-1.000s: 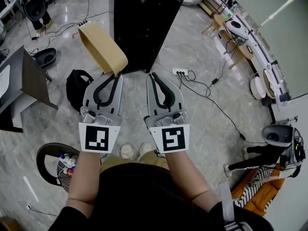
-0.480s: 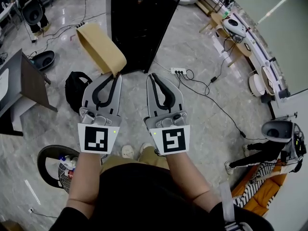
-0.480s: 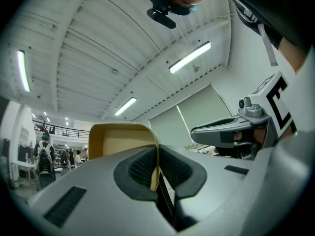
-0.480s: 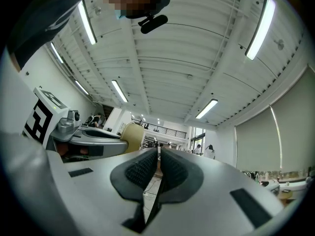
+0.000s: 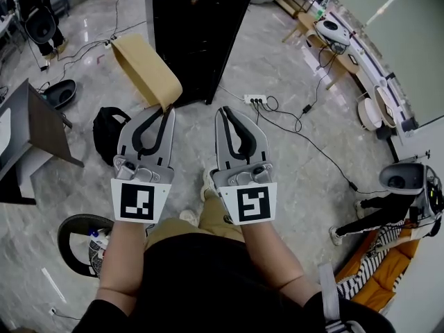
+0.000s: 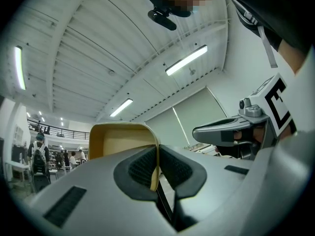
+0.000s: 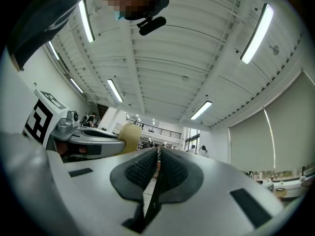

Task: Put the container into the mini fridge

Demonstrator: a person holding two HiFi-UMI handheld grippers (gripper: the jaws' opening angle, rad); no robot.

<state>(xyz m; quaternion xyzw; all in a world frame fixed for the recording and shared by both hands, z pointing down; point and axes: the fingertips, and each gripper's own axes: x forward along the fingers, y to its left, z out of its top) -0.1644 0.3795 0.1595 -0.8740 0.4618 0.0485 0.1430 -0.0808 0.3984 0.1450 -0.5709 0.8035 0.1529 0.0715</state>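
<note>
A tan, open-topped container (image 5: pixel 144 66) hangs tilted out in front of me, its rim pinched by my left gripper (image 5: pixel 167 109), which is shut on it. In the left gripper view the container's thin wall (image 6: pixel 155 167) sits between the ribbed pads. My right gripper (image 5: pixel 223 111) is level with the left, a little to its right, shut with nothing in it; its pads (image 7: pixel 147 168) meet. The black mini fridge (image 5: pixel 198 37) stands on the marble floor just beyond both grippers. Whether its door is open is unclear from here.
A black bag (image 5: pixel 109 127) lies on the floor at left beside a dark table (image 5: pixel 38 120). A white power strip (image 5: pixel 258 100) with trailing cables lies to the right of the fridge. A round black stand (image 5: pixel 75 236) is near my left foot. Benches with devices line the right side.
The floor and fridge have slid slightly across the head view and my feet have shifted, a step toward the fridge. Both grippers keep their pose; the container stays gripped.
</note>
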